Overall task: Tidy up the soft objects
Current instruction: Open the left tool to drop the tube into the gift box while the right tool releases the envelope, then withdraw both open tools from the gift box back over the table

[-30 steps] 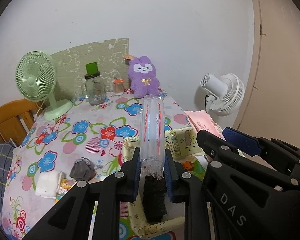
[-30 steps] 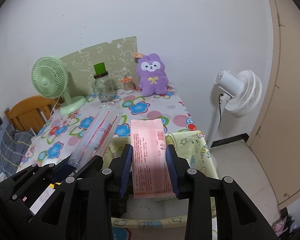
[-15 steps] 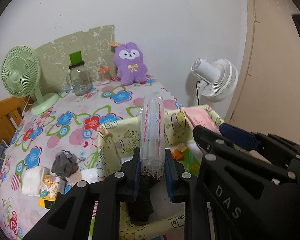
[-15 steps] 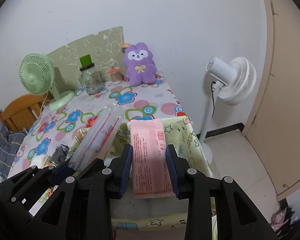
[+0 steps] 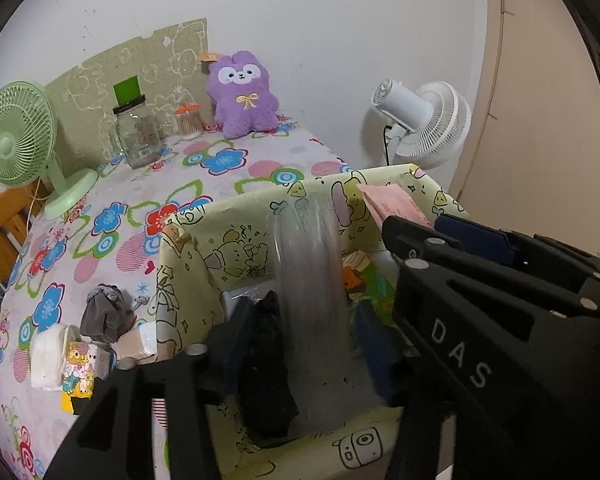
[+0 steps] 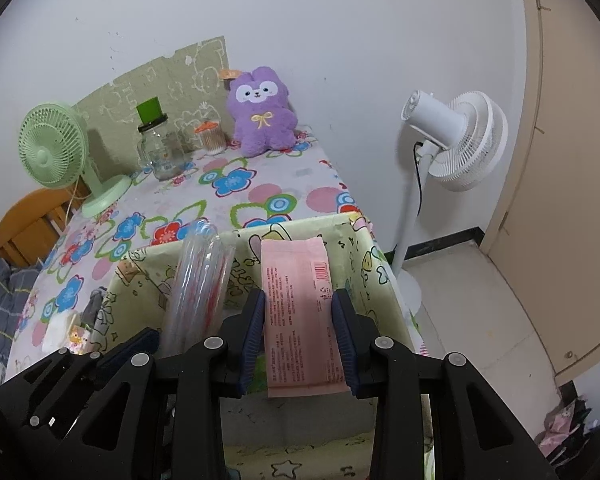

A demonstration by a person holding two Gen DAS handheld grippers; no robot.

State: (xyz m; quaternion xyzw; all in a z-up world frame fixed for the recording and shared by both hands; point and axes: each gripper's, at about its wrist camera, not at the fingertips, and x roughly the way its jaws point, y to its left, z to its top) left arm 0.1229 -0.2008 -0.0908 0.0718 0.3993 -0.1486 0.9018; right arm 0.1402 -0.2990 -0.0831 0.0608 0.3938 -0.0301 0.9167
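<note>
Left gripper [image 5: 300,344]: jaws were opening, spread clear of the clear pack [image 5: 312,288] that stood between them; the pack showed as a blur, no pad seen pressing on it.
Right gripper [image 6: 299,332]: closed narrow on the pink pack [image 6: 300,312], both blue pads against its long edges.
Clear pack: tilted, lower end down inside the bin [image 5: 188,248], just left of the pink pack in the right wrist view.
Pink pack: held over the bin's right half, barcode end pointing to the far wall of the bin.
Bin: yellow cartoon-print fabric, open top, at the near end of the table [image 5: 112,184]; a black item [image 5: 266,368] lay inside.
Left of bin: grey cloth [image 5: 102,314], white roll [image 5: 48,354] and a small printed packet [image 5: 80,368] lay close together on the floral cover.
Far end of table: green fan [image 5: 16,136], jar [image 5: 134,132] and purple plush [image 5: 242,94] stood along the wall.
Floor: white fan [image 6: 452,144] stood beside the table.
</note>
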